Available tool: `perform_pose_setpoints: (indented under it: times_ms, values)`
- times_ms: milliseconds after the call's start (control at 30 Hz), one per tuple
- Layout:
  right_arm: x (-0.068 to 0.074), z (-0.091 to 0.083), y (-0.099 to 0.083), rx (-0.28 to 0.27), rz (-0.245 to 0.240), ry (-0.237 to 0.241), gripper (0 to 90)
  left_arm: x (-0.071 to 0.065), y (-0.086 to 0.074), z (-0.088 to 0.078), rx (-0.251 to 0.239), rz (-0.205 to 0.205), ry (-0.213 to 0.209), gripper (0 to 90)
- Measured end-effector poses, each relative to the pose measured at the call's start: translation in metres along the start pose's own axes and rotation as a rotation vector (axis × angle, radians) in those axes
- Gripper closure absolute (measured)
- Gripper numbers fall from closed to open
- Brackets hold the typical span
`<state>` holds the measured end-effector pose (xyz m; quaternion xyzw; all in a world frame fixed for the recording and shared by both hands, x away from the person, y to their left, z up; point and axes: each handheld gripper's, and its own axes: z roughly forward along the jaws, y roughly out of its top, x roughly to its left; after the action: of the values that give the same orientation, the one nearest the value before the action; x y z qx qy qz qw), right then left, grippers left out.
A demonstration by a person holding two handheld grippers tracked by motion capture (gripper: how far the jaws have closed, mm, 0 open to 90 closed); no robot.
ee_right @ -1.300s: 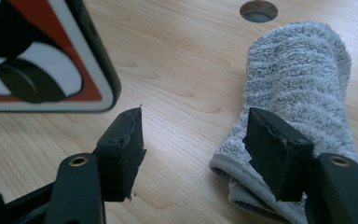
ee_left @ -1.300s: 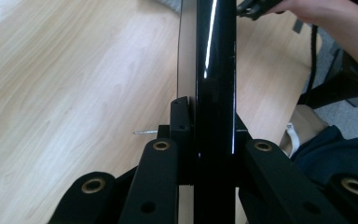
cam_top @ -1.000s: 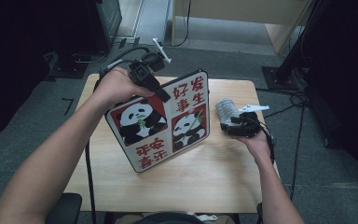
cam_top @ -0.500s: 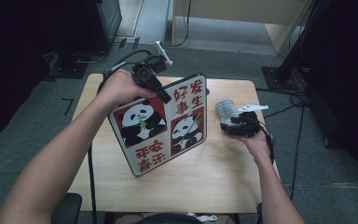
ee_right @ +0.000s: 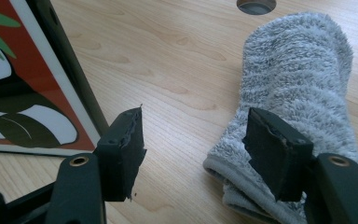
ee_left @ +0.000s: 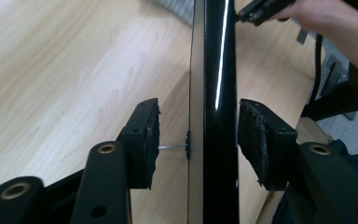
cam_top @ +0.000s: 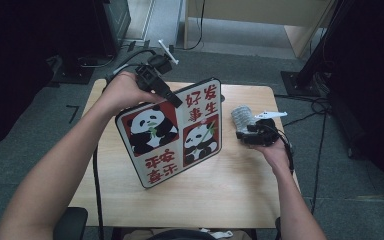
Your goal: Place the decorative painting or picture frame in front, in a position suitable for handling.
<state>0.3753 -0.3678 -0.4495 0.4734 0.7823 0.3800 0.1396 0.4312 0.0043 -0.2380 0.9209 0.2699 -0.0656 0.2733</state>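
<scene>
Standing tilted at frame centre on the worktop (cam_top: pixel 240 195), panda sign (cam_top: pixel 172 132): stiff, glossy, slippery, tip-prone; take its top edge, where the just-released left tongs (ee_left: pixel 196 135) straddle it; right tongs (ee_right: pixel 193 149) unclenched beside the towel (ee_right: pixel 293 84).

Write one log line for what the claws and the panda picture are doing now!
left claw: just opened around panda picture edge | right claw: open by grey towel
</scene>
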Motion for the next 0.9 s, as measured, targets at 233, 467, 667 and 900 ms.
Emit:
perform_pose_setpoints:
  times_ms: [233, 467, 667, 900]
  values:
    - [0.000, 0.001, 0.005, 0.007, 0.008, 0.000, 37.5, 0.003, -0.021, -0.021, -0.084, 0.015, 0.008, 40.4]
    - [-0.005, 0.003, 0.009, 0.029, -0.012, -0.015, 37.6, 0.008, -0.048, -0.038, -0.155, 0.014, 0.011, 35.2]
    - [-0.014, 0.000, 0.014, 0.014, 0.005, -0.029, 37.7, 0.012, -0.070, -0.047, -0.186, 0.006, 0.021, 34.5]
    - [-0.031, 0.003, 0.018, 0.005, 0.031, -0.069, 37.4, 0.007, -0.089, -0.062, -0.232, 0.021, 0.027, 33.3]
